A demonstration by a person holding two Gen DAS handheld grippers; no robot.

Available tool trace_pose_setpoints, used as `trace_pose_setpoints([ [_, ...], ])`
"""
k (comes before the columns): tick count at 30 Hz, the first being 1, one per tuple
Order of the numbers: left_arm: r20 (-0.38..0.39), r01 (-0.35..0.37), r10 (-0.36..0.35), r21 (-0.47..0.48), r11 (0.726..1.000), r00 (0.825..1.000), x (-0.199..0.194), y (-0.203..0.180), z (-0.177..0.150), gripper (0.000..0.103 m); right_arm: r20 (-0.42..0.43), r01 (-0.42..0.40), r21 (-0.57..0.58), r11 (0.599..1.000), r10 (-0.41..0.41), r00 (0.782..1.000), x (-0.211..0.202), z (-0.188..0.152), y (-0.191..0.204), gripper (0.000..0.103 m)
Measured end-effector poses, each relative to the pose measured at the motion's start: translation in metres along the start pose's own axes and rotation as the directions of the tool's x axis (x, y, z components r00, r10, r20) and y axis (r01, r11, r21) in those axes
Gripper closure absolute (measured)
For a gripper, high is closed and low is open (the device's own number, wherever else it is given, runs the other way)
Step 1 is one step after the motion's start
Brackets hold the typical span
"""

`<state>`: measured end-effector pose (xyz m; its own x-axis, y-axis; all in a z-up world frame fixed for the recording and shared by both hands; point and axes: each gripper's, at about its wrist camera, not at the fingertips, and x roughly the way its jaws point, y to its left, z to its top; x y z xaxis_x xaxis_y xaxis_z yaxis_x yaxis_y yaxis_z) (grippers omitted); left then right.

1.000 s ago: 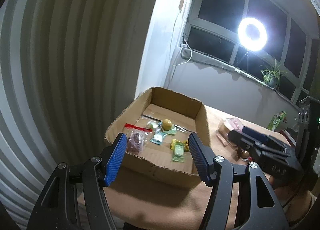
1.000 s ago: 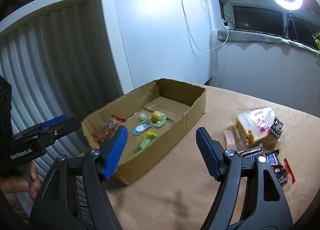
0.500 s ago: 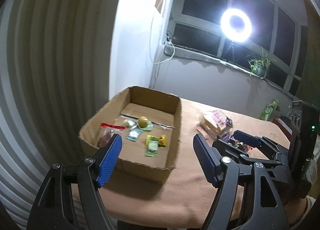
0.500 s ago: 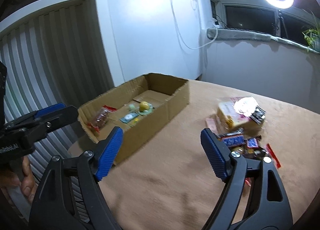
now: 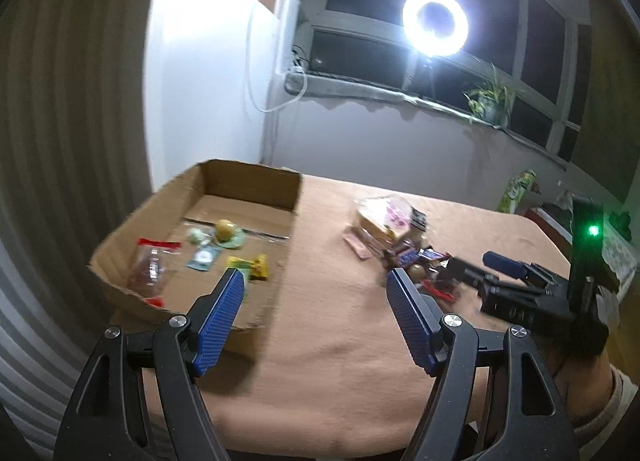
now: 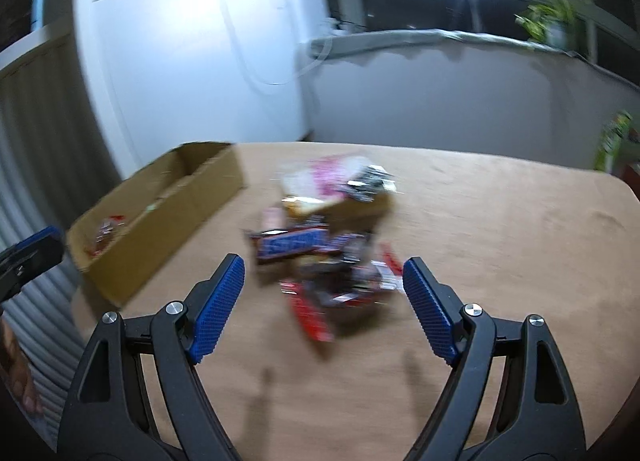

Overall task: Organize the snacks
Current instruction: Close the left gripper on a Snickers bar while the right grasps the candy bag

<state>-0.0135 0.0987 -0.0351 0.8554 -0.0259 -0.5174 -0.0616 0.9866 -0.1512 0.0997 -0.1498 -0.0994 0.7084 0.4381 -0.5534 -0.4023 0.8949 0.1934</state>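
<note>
A shallow cardboard box [image 5: 248,189] [image 6: 160,213] sits at the table's left and holds several small wrapped snacks [image 5: 224,237]. A loose pile of snacks [image 5: 400,237] [image 6: 328,245], with a bread packet and chocolate bars, lies mid-table. My left gripper [image 5: 314,281] is open and empty above the cloth between box and pile. My right gripper [image 6: 320,267] is open, empty, just short of the pile, and appears from the side in the left wrist view [image 5: 504,273].
The table carries a tan cloth [image 6: 500,229]. A white cabinet [image 6: 192,61] and ribbed wall stand behind the box. A ring light [image 5: 435,23] and a potted plant [image 5: 490,101] are by the window. A green carton [image 5: 518,189] stands at the far right.
Both views have swung right, away from the box toward the snack pile. The right gripper came closer to the pile and slightly lower. Both pairs of jaws stand wider than a second ago.
</note>
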Motion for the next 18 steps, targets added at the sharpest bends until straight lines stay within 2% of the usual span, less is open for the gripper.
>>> trace_pose_setpoints([
  [4, -0.024, 0.026, -0.026, 0.018, 0.999, 0.999, 0.011, -0.013, -0.003, 0.029, -0.070, 0.014, 0.009, 1.000, -0.013, 0.997, 0.009, -0.004, -0.019, 0.019],
  [8, -0.054, 0.055, -0.053, 0.041, 0.998, 0.997, 0.023, -0.028, -0.006, 0.029, -0.138, -0.025, 0.020, 0.999, 0.028, 0.990, 0.023, -0.009, -0.023, 0.019],
  [13, -0.103, 0.098, -0.091, 0.064, 0.993, 0.990, 0.044, -0.044, -0.013, 0.029, -0.185, -0.036, 0.018, 0.999, 0.039, 0.982, 0.036, -0.013, -0.019, 0.019],
  [18, -0.144, 0.111, -0.102, 0.058, 0.992, 0.984, 0.067, -0.047, -0.016, 0.029, -0.207, -0.046, 0.026, 0.999, 0.050, 0.977, 0.048, -0.007, -0.019, 0.019],
])
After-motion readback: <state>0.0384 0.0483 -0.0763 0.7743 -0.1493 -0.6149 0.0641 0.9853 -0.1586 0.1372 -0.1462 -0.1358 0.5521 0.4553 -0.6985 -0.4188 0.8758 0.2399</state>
